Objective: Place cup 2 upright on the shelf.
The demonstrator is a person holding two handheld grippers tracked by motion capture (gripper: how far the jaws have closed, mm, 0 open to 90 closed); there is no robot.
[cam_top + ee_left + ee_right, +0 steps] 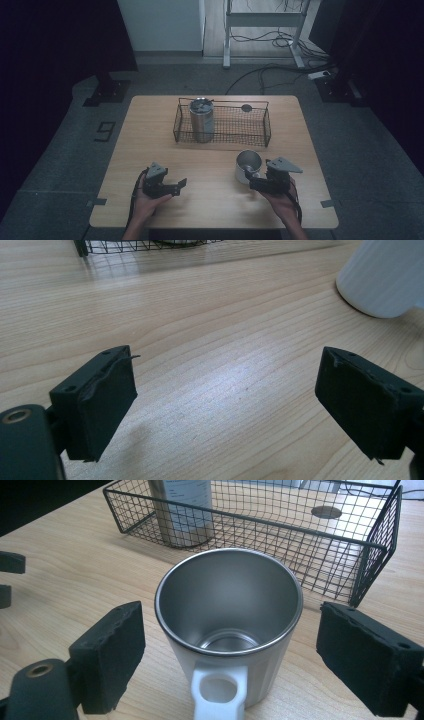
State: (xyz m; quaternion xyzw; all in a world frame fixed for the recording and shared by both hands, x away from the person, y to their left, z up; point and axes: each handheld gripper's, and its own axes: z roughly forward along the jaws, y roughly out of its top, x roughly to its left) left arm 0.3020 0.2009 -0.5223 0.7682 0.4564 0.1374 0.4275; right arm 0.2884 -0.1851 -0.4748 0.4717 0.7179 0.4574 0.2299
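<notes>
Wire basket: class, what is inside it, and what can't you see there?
Inside the wire basket stands a steel tumbler at its left end; a dark round disc shows near its far right corner. The tumbler hides the mesh behind it.

mug (229,630) upright between spread claw (229,660) jaws | wire basket (350,545) behind

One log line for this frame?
left hand-held gripper open, over bare table | right hand-held gripper open, straddling mug | tumbler in basket
</notes>
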